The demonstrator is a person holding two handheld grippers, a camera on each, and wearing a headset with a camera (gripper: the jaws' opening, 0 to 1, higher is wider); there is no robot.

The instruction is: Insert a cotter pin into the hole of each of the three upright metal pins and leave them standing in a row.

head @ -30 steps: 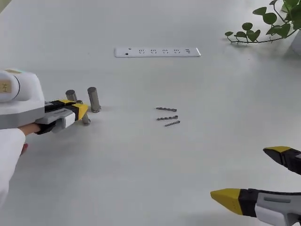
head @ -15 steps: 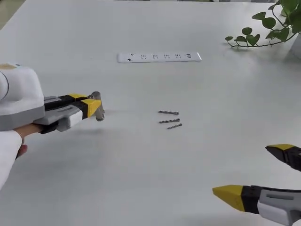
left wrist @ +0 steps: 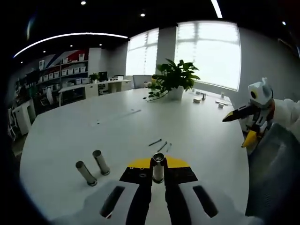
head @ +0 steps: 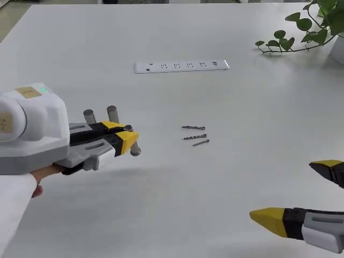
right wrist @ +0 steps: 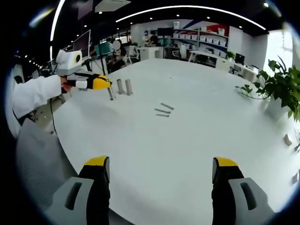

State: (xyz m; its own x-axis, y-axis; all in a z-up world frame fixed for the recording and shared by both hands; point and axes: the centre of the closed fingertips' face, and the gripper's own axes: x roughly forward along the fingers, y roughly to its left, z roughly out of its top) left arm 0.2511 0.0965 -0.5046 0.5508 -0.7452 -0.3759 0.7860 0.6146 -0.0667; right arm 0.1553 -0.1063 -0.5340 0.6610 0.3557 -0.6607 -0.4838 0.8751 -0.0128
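- Progress: none of the 3 cotter pins (head: 194, 137) is in a hole yet. They lie loose on the table (head: 177, 204), side by side, approx mid-bench. So by my read the whole job is left: 3 insertions, then a standing row.
- Two metal pins (head: 113, 114) stand upright just beside each other, behind the left gripper (head: 126, 141) in the head view.
- The third metal pin (left wrist: 158, 168) is pinched btw the left gripper's jaws, roughly upright, lower end poking out under the yellow tips. It looks clear of the table, but that's hard to tell.
- Right gripper (head: 281, 191): jaws spread wide, nothing in them. It sits low at the near right, well apart from the cotter pins.
- Cotter pins vs tongs: they lie right of the held pin, btw the two grippers, nearer the left one.
- Power strip (head: 181, 65) and plant (head: 306, 27) on the far side — not involved.
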